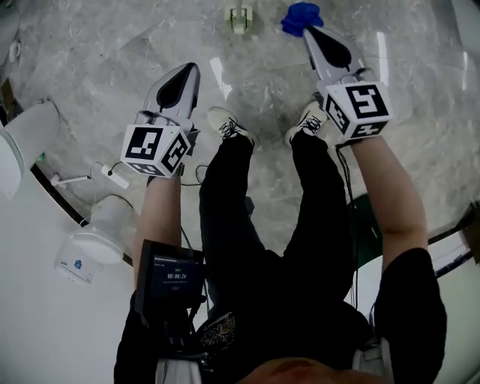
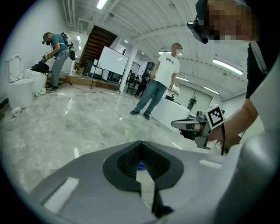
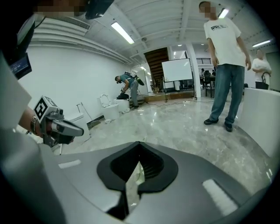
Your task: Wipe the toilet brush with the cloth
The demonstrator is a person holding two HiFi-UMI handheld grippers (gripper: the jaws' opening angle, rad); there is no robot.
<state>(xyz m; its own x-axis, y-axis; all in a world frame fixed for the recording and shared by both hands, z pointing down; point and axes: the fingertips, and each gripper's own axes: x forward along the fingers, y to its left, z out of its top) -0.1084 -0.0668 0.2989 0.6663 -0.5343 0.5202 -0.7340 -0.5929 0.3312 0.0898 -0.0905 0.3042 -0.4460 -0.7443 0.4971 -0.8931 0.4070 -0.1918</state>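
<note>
Well, L tongs [image 1: 186,75] shut; R tongs [image 1: 311,34] shut, crumpled blue cloth [image 1: 302,16] by its tip.

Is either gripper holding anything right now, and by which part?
Nothing. Left gripper and right gripper are both shut and empty; the blue cloth lies on the floor.

Cloth [image 1: 300,15]: blue, crumpled heap on grey marble floor [image 1: 112,45], near edge hidden behind tip of my right gripper [image 1: 310,33]. Toilet brush [image 1: 238,18]: small whitish piece on floor left of cloth, apart from it; pose unclear.
</note>
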